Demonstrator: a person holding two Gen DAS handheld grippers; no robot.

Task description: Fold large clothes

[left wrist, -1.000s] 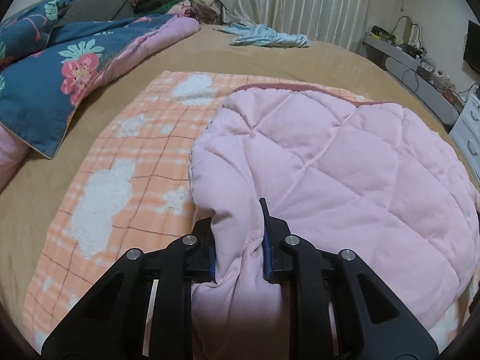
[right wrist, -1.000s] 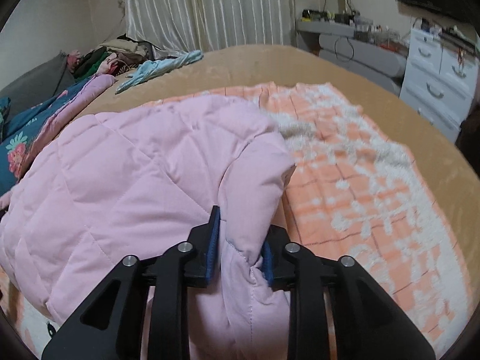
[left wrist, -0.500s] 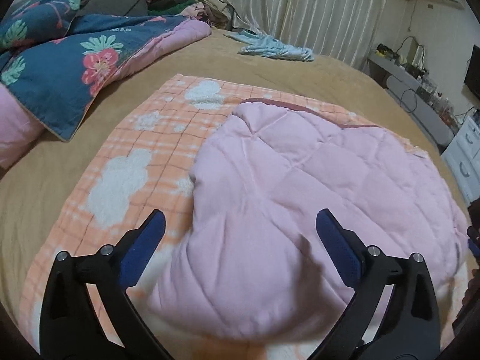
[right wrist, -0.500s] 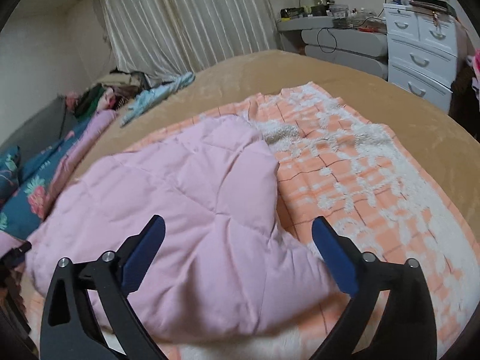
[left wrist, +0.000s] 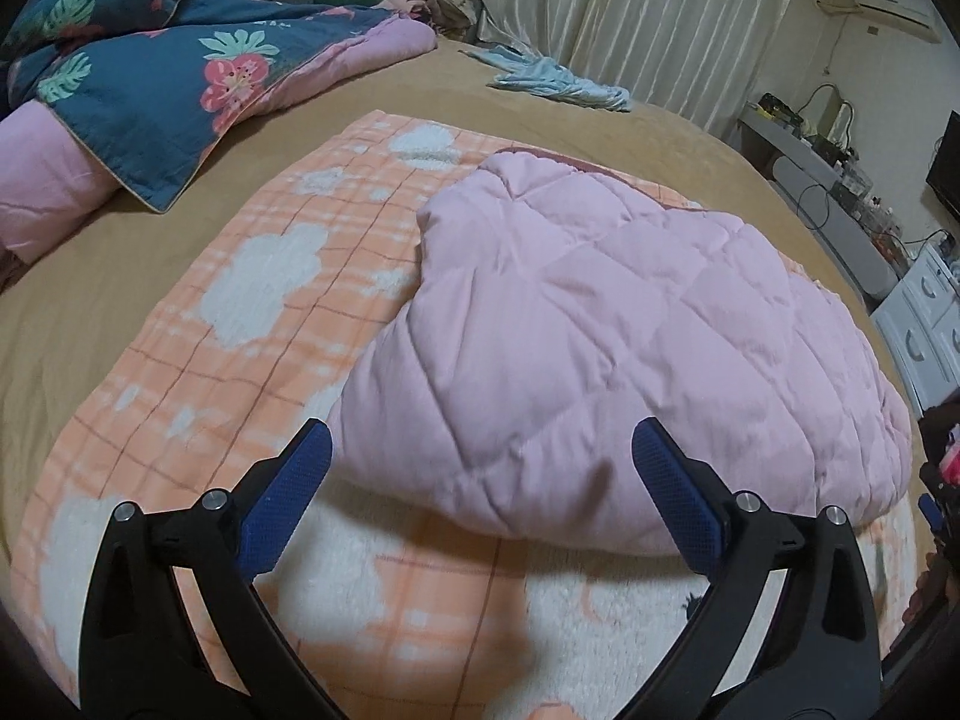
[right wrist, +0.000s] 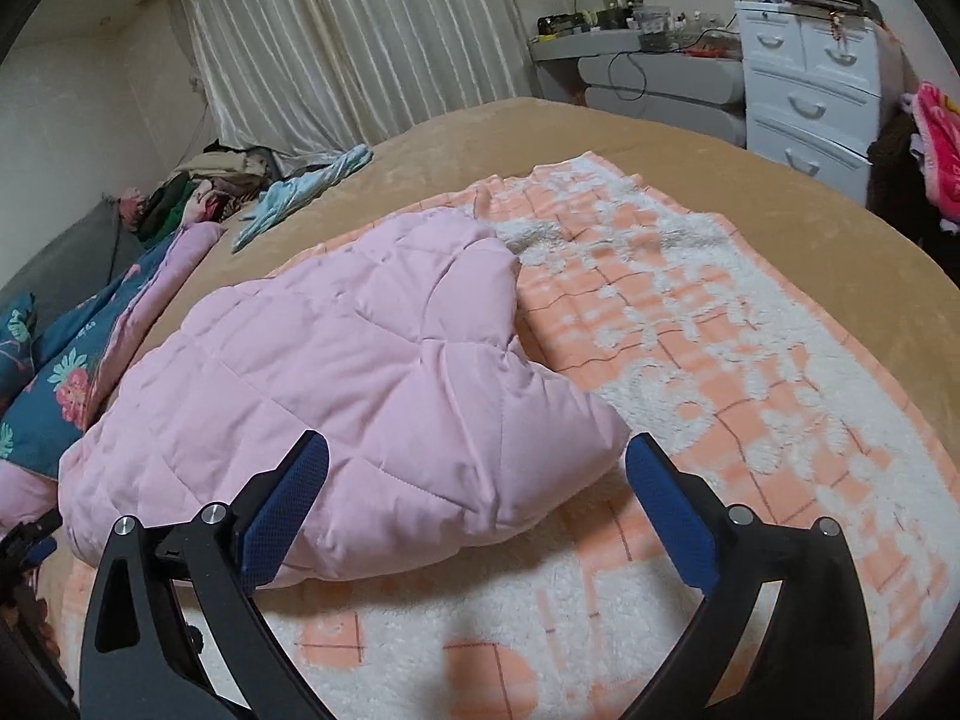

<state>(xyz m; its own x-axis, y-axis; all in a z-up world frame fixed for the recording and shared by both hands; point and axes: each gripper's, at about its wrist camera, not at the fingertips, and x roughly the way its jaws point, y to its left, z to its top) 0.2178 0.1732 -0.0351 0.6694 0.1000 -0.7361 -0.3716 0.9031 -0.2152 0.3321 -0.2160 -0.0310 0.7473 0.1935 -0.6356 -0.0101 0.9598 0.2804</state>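
A pink quilted garment (left wrist: 606, 348) (right wrist: 336, 396) lies folded in a puffy heap on an orange-and-white checked blanket (left wrist: 252, 330) (right wrist: 720, 360) spread over the tan bed (left wrist: 108, 294). My left gripper (left wrist: 480, 480) hangs open just short of the garment's near edge, nothing between its blue pads. My right gripper (right wrist: 474, 480) is open too, above the garment's near right corner without touching it. At the far left of the right wrist view, part of the left gripper (right wrist: 24, 546) shows dimly.
A blue floral duvet (left wrist: 156, 66) with pink lining lies at the bed's left. A light blue cloth (left wrist: 558, 81) and a clothes pile (right wrist: 204, 186) sit at the far side by the curtains. White drawers (right wrist: 810, 78) and a desk (right wrist: 648, 72) stand to the right.
Both grippers were shut on the pink garment's edge a second ago; they have let go, opened wide, and drawn back and slightly up. The garment now rests flat on the blanket.
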